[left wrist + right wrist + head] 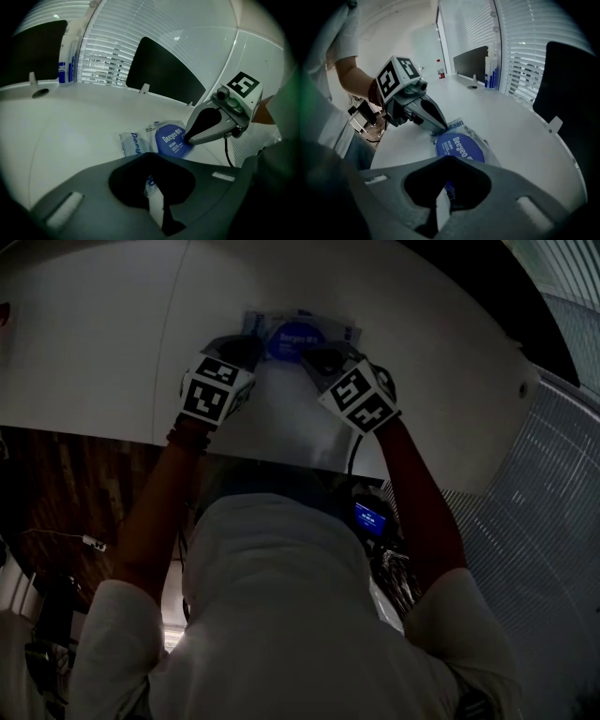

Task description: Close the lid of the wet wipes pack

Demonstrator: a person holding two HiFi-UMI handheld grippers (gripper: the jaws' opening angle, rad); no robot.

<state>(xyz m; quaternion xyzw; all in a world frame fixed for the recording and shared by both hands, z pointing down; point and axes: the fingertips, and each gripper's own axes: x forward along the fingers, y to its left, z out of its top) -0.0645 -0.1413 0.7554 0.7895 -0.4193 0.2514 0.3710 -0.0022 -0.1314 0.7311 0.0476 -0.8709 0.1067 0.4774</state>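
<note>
The wet wipes pack [302, 337] lies on the white table [103, 352] at its far side, silver-white with a round blue lid [170, 138] that lies flat on its top. My left gripper [246, 351] comes in from the left, its jaws together, and its tip rests on the pack's end beside the lid, as the right gripper view shows [436, 131]. My right gripper [316, 358] is shut, with nothing between its jaws. Its tip presses on the lid's rim [188, 138]. The near part of the pack is hidden under each gripper's body.
A spray bottle [66, 58] and a cable hole [40, 93] are at the table's far edge, with dark screens [164, 70] and window blinds behind. More bottles [490, 71] stand at the back in the right gripper view. The table's near edge [281, 454] curves just below my hands.
</note>
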